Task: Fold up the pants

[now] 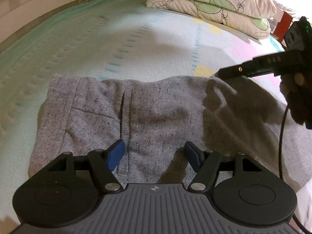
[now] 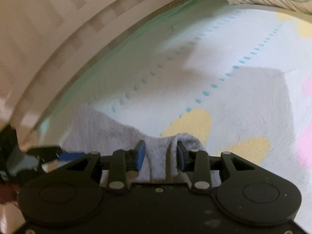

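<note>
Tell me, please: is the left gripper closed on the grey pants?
No. In the left wrist view the left gripper has its jaws spread wide above the grey pants, with no cloth pinched between the blue pads.

Pants [image 1: 148,117] run off the right edge of the left wrist view, so full extent can't be told; near edge hidden behind the left gripper [image 1: 154,156] body. Right gripper [image 1: 230,72] there is cut by the frame, fingertips not visible. In right wrist view, whole pic motion-blurred; right gripper's pads [image 2: 140,155] have a cloth ridge between them, but contact can't be told. Pillows [image 1: 214,5] cropped at top. Dark blurred object w/ blue bit [image 2: 70,156] at left edge, unidentifiable.
</note>
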### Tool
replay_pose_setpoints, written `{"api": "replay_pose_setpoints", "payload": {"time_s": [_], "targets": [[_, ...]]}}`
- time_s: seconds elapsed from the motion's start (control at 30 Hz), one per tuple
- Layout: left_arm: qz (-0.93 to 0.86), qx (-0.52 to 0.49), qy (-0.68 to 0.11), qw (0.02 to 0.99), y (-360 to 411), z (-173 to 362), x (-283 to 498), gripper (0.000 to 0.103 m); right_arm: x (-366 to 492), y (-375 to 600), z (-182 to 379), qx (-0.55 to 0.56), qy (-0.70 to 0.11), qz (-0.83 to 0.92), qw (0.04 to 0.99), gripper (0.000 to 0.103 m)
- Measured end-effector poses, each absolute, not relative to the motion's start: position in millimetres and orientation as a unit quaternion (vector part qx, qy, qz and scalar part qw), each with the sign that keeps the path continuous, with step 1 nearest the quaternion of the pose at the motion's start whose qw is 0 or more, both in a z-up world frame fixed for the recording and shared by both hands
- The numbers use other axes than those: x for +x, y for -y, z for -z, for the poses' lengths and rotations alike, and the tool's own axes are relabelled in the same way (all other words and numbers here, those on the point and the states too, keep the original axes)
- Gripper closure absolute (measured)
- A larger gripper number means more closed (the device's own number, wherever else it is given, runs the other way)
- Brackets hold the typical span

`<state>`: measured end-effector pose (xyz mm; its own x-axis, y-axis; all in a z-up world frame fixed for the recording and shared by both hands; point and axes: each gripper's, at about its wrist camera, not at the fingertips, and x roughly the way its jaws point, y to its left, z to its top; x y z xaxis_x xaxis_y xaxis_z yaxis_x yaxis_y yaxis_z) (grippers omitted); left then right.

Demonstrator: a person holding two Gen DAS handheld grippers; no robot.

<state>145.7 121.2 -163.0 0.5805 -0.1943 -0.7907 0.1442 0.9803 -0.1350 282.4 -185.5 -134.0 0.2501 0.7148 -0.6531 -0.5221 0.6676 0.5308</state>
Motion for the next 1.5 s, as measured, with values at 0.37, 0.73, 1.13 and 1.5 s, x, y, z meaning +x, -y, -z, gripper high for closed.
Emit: {"api": "replay_pose_setpoints", "payload": {"time_s": [0.37,0.73,1.13,1.5], "targets": [[0.099,-0.004,-0.453,0.886,-120,162,128,0.037,303,191,127,0.08,-0.451,-0.308,0.834,0.101],[0.092,0.027,-0.475,0.875,-128,165,96,0.035,308,170,141,0.013,-0.443,-0.263,0.857,0.095],[0.105,0.024,-0.427,0.898,-113,126,96,0.037,195,208,57,-0.083,-0.391,-0.367,0.84,0.088],[0.239,0.069,-0.439,0.863,-41,136,86,0.036,56,232,94,-0.195,-0.425,-0.39,0.793,0.085]]}}
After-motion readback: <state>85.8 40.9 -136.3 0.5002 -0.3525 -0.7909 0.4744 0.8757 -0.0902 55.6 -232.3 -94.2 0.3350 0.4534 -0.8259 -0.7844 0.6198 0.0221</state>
